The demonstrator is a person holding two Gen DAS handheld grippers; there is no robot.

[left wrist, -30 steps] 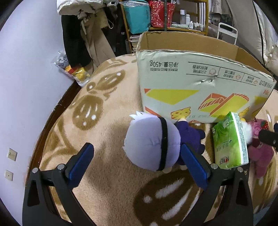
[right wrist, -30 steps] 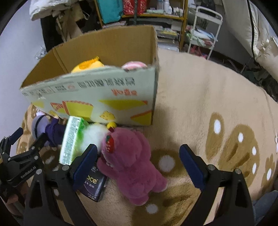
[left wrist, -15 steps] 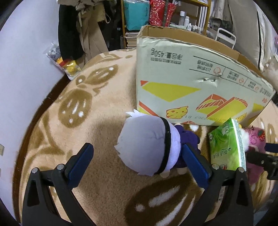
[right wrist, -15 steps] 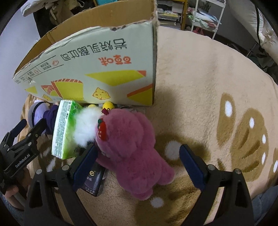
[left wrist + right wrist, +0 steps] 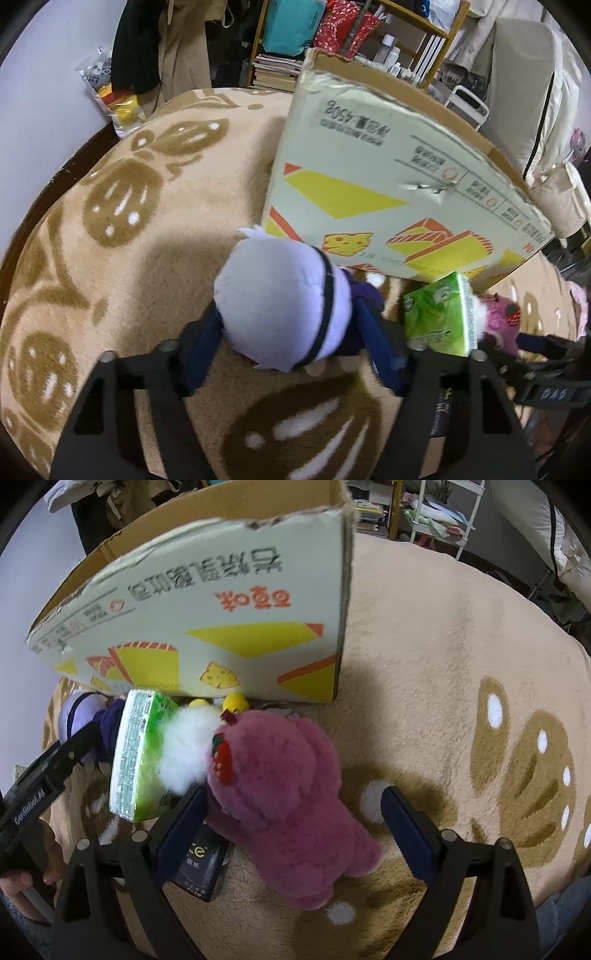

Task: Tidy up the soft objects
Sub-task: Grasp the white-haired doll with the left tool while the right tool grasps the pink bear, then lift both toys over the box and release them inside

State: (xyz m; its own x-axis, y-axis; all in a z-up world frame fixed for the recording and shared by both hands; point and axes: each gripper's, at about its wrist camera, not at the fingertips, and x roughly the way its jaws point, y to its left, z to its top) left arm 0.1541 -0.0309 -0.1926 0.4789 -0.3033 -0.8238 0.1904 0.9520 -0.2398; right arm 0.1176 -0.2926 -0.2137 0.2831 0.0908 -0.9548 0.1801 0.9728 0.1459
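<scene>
Two blue fingers of my left gripper (image 5: 293,345) press the pale doll (image 5: 280,306) from both sides, on the blanket (image 5: 122,258) beside the box (image 5: 388,206). On the right view, my right gripper (image 5: 291,834) gapes wide around the pink bear (image 5: 284,794), neither finger squeezing it.

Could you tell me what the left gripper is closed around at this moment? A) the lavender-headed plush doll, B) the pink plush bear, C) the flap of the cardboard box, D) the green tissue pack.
A: in the left wrist view the left gripper has both blue pads pressed against the lavender-headed plush doll, while the green tissue pack lies apart, beside it.
</scene>
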